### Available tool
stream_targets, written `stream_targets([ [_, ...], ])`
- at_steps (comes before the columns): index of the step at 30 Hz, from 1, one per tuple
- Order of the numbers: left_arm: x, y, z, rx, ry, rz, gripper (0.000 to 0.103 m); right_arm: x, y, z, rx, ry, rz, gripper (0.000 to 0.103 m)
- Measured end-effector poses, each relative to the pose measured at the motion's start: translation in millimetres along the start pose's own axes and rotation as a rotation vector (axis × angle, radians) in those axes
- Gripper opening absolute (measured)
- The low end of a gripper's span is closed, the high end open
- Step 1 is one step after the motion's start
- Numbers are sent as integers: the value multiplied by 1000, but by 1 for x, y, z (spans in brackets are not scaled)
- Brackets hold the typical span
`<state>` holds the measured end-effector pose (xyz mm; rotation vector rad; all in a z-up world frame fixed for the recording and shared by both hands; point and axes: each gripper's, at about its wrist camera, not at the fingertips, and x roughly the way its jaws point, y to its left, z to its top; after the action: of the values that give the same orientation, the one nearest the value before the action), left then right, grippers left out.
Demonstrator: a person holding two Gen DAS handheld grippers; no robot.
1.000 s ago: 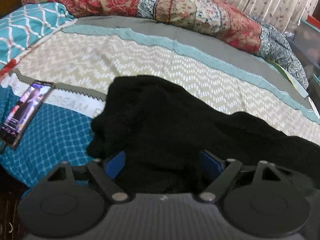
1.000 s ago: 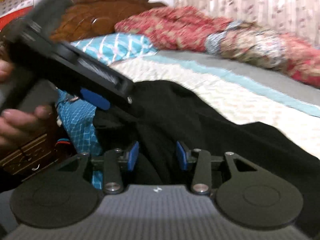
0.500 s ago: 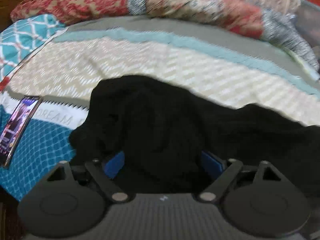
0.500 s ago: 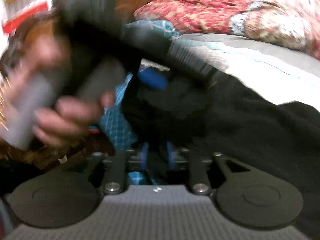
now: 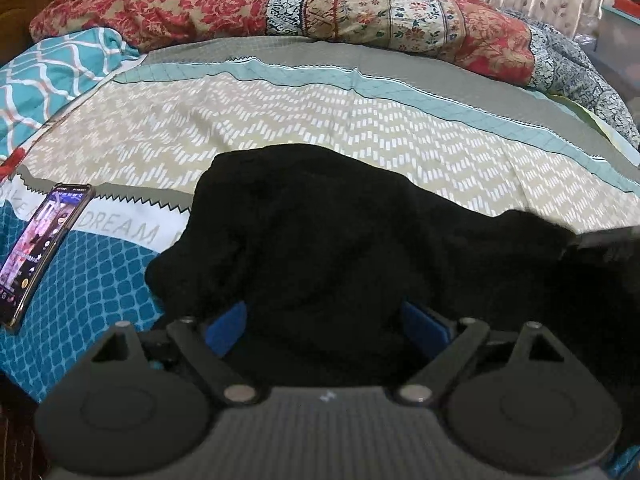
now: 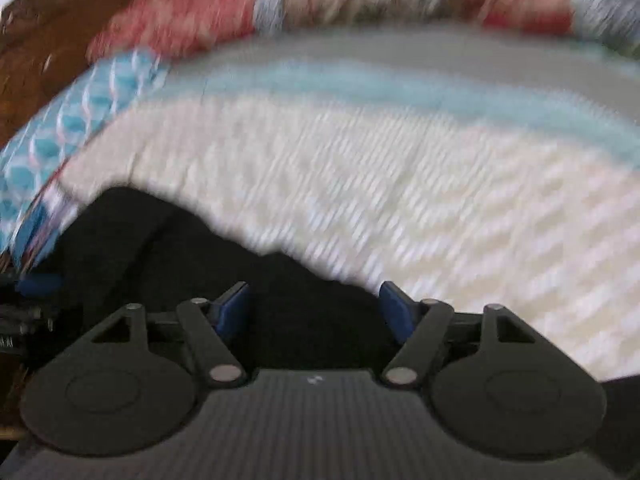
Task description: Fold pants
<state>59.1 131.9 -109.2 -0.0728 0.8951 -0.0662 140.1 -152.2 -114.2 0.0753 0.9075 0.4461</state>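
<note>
Black pants [image 5: 320,232] lie crumpled on the patterned bed sheet [image 5: 280,120], stretching off to the right. My left gripper [image 5: 324,326] hovers low over the near left end of the heap. Its jaws are wide and still opening, with black cloth bulging between the blue pads [image 5: 224,326] and no visible pinch. In the blurred right wrist view, the right gripper [image 6: 314,310] is further right along the pants [image 6: 160,248]. Its jaws are opening, with cloth lying between them, not pressed. A blue pad of the left gripper [image 6: 36,284] shows at the left edge.
A lit phone [image 5: 40,248] lies on the sheet's teal part, left of the pants. A teal pillow [image 5: 52,76] is at the far left and a red floral quilt [image 5: 200,0] is bunched along the back. A carved wooden headboard [image 6: 52,40] stands behind.
The right gripper swung right along the pants, away from the left hand and gripper that filled its view. Its jaws narrowed, then spread wide. The left gripper sank slightly toward the cloth.
</note>
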Motion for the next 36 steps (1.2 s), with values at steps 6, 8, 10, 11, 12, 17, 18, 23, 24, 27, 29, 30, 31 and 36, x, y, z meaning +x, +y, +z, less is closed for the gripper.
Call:
stream_targets([
  [6, 6, -5, 6, -32, -28, 54, 88, -39, 8, 3, -169, -308, -333, 17],
  [8, 13, -14, 6, -18, -51, 113, 88, -39, 5, 3, -166, -417, -401, 17],
  [10, 25, -26, 2, 30, -55, 178, 91, -5, 7, -6, -241, -332, -479, 17],
  [11, 30, -31, -1, 58, -62, 200, 96, 14, 6, -13, -268, -257, -493, 18],
  [12, 32, -35, -4, 86, -74, 216, 98, 25, 6, -20, -284, -225, -496, 19],
  [17, 22, -30, -3, 86, -66, 172, 98, -23, 0, -19, -161, -325, -391, 48],
  [18, 16, -26, -1, 63, -67, 141, 98, -31, 3, -21, -120, -356, -360, 48],
  [23, -13, -1, 5, -30, -128, 52, 98, -72, 17, -47, 3, -330, -71, 48],
  [24, -13, 3, 6, -43, -121, 42, 97, -72, 23, -54, -7, -309, -14, 48],
  [27, -10, 7, 7, -44, -101, 33, 96, -73, 51, -81, -94, -243, 100, 48],
  [29, -8, 5, 6, -28, -93, 52, 96, -62, 69, -89, -194, -194, 69, 48],
  [30, -6, 4, 5, -25, -87, 60, 96, -51, 75, -91, -231, -155, 25, 47],
  [31, -4, 3, 6, -22, -80, 70, 96, -42, 78, -91, -253, -114, -21, 20],
  [36, -8, 10, 5, -39, -71, 64, 92, -77, 81, -87, -229, -148, 24, 8],
])
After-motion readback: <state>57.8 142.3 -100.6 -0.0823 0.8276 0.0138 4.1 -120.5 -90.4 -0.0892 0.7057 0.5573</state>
